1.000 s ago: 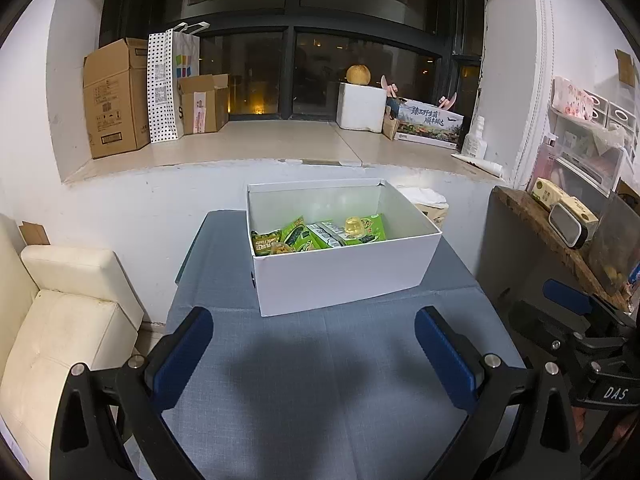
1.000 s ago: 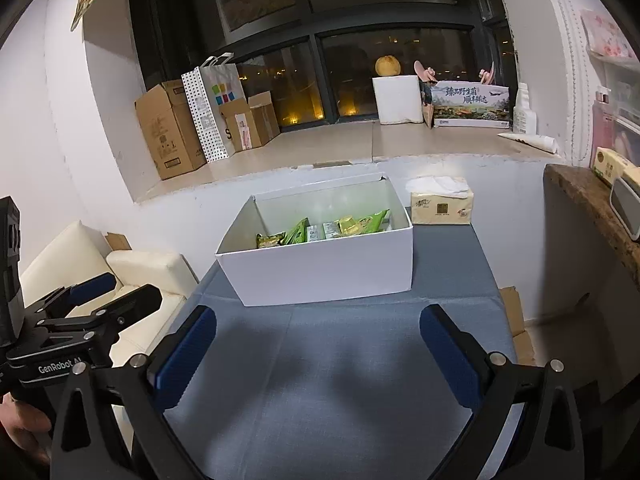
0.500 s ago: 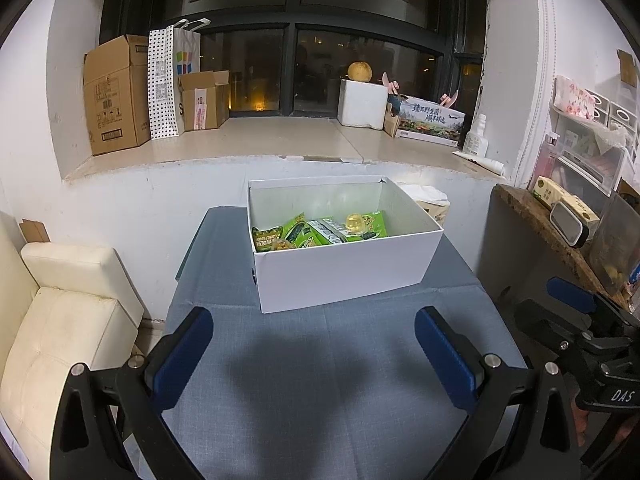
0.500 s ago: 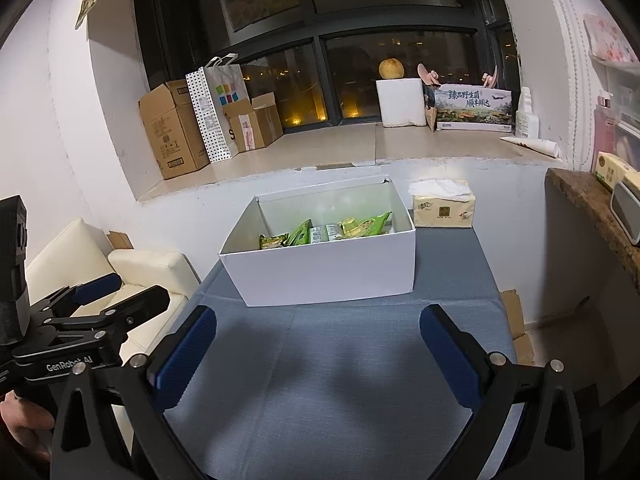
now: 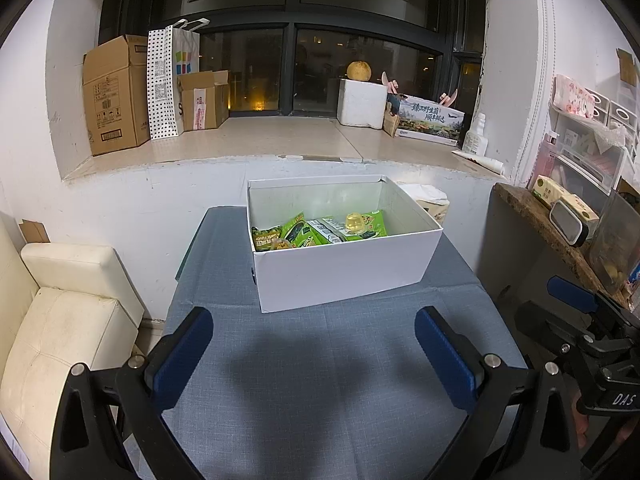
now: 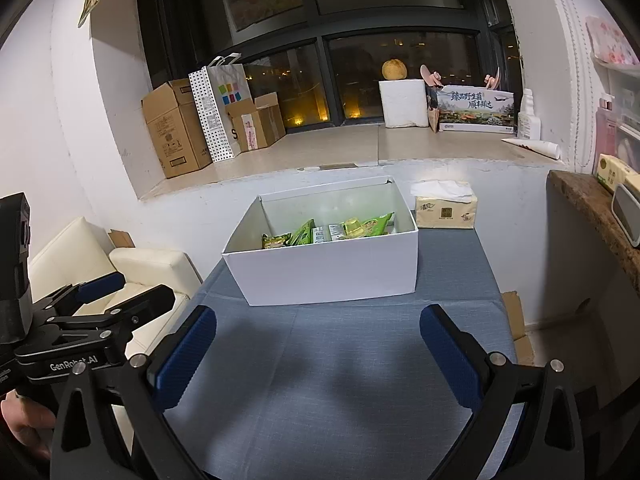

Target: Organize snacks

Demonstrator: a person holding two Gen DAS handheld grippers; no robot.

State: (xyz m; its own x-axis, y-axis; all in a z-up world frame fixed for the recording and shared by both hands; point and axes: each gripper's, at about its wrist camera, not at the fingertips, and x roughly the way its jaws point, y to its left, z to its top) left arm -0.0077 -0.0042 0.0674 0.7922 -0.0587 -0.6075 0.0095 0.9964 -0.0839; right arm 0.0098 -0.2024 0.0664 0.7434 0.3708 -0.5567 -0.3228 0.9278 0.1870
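Note:
A white open box (image 5: 344, 272) stands on the blue-grey tablecloth (image 5: 320, 380) and holds several green snack packets (image 5: 316, 232) and a clear jelly cup (image 5: 354, 222). The box also shows in the right wrist view (image 6: 332, 272), with the snack packets (image 6: 332, 232) inside. My left gripper (image 5: 314, 356) is open and empty, held back from the box over the cloth. My right gripper (image 6: 318, 356) is open and empty, also short of the box. Each gripper shows at the edge of the other's view.
A tissue pack (image 6: 446, 210) sits on the table right of the box. A cream sofa (image 5: 60, 328) stands to the left. A dark shelf (image 5: 560, 232) with small items lies to the right. Cardboard boxes (image 5: 114, 96) and a foam box (image 5: 362, 104) stand on the window ledge.
Both grippers have drawn slightly back and up from the box. Their jaws stay open and empty. The box and snacks have not moved.

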